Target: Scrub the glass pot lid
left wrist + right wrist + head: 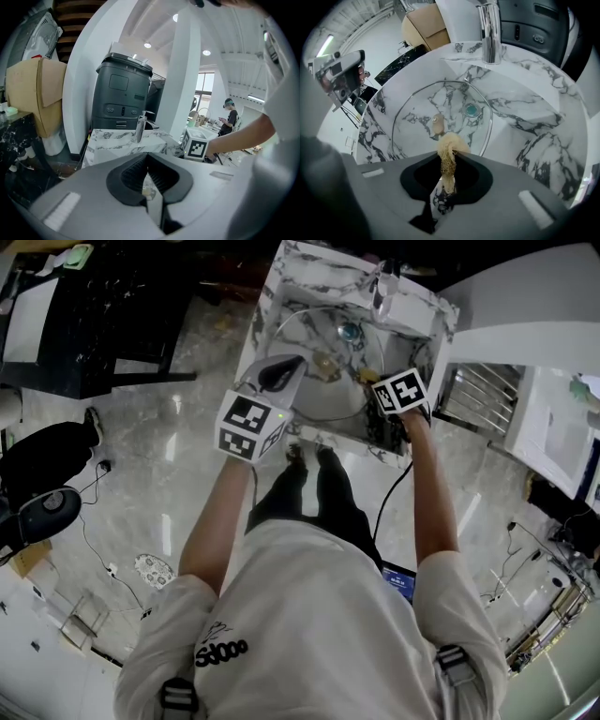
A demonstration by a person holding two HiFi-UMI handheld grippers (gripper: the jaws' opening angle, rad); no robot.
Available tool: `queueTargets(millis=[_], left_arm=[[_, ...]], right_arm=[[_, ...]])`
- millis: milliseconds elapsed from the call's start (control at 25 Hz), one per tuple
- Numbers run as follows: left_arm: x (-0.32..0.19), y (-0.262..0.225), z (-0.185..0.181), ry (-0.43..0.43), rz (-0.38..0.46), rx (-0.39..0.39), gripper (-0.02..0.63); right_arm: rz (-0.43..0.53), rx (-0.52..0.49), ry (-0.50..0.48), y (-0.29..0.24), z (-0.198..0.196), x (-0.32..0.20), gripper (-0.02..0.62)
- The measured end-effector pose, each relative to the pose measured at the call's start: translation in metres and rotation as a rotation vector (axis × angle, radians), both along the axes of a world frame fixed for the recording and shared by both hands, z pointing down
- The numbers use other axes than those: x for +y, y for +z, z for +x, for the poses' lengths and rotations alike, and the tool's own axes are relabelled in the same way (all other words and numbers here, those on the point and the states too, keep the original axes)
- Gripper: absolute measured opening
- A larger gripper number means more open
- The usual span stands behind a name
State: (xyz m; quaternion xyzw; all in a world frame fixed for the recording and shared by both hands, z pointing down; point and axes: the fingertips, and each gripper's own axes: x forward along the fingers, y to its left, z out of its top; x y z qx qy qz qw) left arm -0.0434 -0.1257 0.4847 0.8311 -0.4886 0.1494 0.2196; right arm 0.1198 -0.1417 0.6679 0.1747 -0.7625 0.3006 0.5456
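Over marble sink (525,112): pinches rim of glass pot lid (426,108) with left gripper (149,180), clamps tan scrubber (449,154) in right gripper (447,180) close over lid.

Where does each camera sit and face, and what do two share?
Head view: on the head, facing steeply down at the sink; shows torso, legs, arms.
Left gripper view: on the left gripper, facing level across the sink to the tap; shows the right arm.
Right gripper view: on the right gripper, facing down past its scrubber at the lid; no body clearly shows.
Both gripper views share the tap.
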Motion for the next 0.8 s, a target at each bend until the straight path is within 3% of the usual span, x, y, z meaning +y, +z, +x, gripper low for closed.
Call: queueTargets(millis=[800], left_arm=[[-0.007,0.014,-0.022,-0.059,-0.039,0.005,0.011]], right_arm=[[0.178,-0.012,0.056,0.003,-0.029,-0.073,0.049]])
